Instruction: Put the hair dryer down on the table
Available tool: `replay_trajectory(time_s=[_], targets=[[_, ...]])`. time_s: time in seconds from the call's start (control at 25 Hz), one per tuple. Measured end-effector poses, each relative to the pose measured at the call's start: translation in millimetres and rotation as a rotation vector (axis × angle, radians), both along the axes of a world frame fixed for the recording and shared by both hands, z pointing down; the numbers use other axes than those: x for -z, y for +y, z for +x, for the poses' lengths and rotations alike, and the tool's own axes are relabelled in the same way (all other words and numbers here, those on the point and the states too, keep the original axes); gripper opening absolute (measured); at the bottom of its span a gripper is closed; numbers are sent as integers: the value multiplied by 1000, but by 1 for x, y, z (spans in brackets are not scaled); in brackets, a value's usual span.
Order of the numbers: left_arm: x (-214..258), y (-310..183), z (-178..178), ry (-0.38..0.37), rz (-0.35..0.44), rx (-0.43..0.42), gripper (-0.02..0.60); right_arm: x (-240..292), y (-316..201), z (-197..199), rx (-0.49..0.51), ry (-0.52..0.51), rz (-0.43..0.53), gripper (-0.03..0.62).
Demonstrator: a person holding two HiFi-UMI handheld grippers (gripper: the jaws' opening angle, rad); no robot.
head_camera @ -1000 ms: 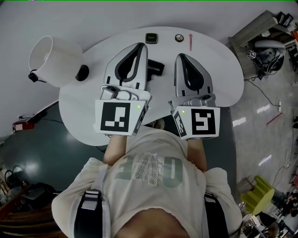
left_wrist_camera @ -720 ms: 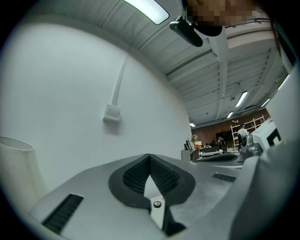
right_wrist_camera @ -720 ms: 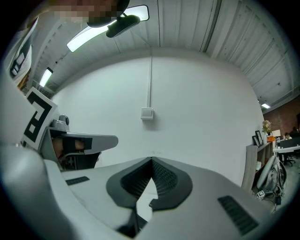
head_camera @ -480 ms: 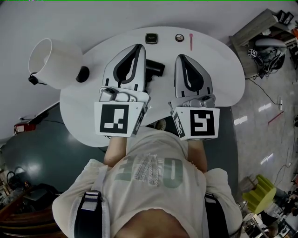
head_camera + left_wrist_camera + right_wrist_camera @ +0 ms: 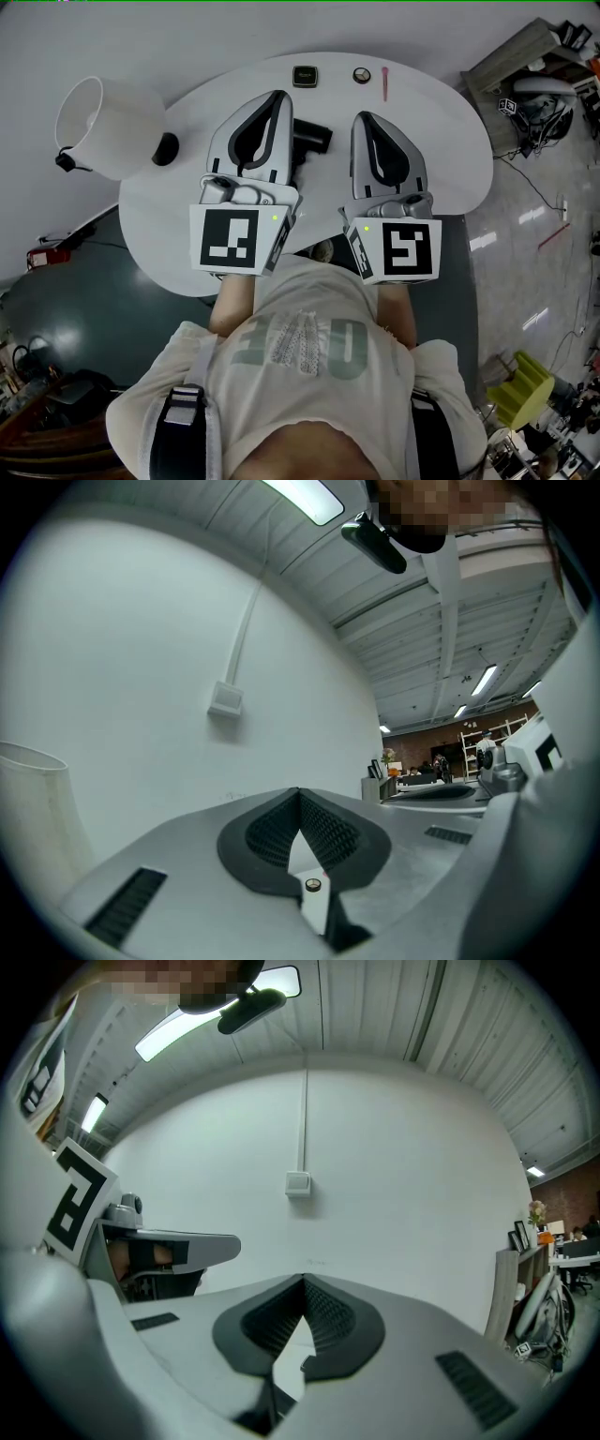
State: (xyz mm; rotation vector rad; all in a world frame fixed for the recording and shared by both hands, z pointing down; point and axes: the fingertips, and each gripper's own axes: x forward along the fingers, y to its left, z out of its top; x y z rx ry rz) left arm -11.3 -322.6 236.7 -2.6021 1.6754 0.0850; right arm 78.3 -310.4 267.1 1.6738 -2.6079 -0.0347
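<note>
The left claw [image 5: 278, 96] and right claw [image 5: 362, 115] are shut, empty. The black plastic hair dryer [image 5: 314, 137] between them lies on the round white counter [image 5: 450, 141], apparently delivered.

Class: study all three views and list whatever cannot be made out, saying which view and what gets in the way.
1. The hair dryer, head view: mostly hidden behind the left gripper; only a black end shows.
2. The square item and round item at the far edge of the table, head view: too small to identify.
3. The table top, both gripper views: almost wholly blocked by the shut jaws.
</note>
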Motion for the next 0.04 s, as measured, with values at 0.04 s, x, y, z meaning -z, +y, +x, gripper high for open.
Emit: replay_trajectory(time_s=[0.04], targets=[[0, -1, 0, 0, 0, -1, 6, 0, -1, 0, 0, 1, 0, 5]])
